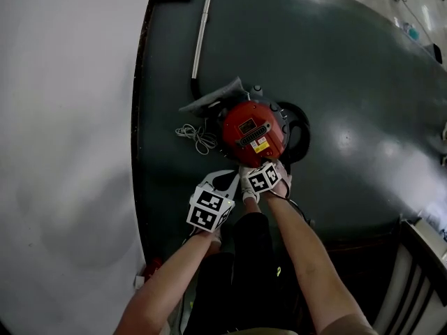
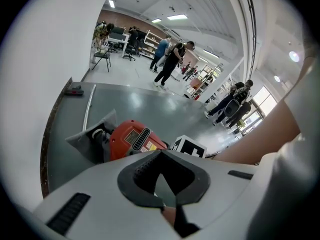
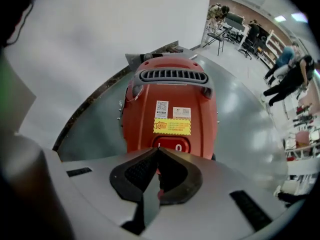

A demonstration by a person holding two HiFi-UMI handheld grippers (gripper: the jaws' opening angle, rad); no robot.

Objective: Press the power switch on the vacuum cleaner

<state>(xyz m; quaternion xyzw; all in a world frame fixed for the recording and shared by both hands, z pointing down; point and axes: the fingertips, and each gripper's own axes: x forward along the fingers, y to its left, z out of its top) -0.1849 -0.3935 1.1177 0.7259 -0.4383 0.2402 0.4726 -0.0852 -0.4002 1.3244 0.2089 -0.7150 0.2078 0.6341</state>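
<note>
While a red vacuum cleaner (image 1: 253,132) sits on the dark floor (image 1: 349,82) beside a white wall (image 1: 63,117), the right gripper (image 3: 157,151) points down, jaws pressed together, tips at its red power switch (image 3: 172,145). The left gripper (image 2: 161,154), jaws also together and empty, hangs just beside.

vacuum cleaner (image 1: 253,132) on the floor (image 1: 349,82), right of the wall (image 1: 63,117). cord (image 1: 198,138) heaped just left of it; wand (image 1: 202,30) stretching away to the far side. right gripper (image 1: 261,165) over its near end, tips right by the power switch (image 3: 170,146); left gripper (image 1: 225,181) just left, nearer.
</note>
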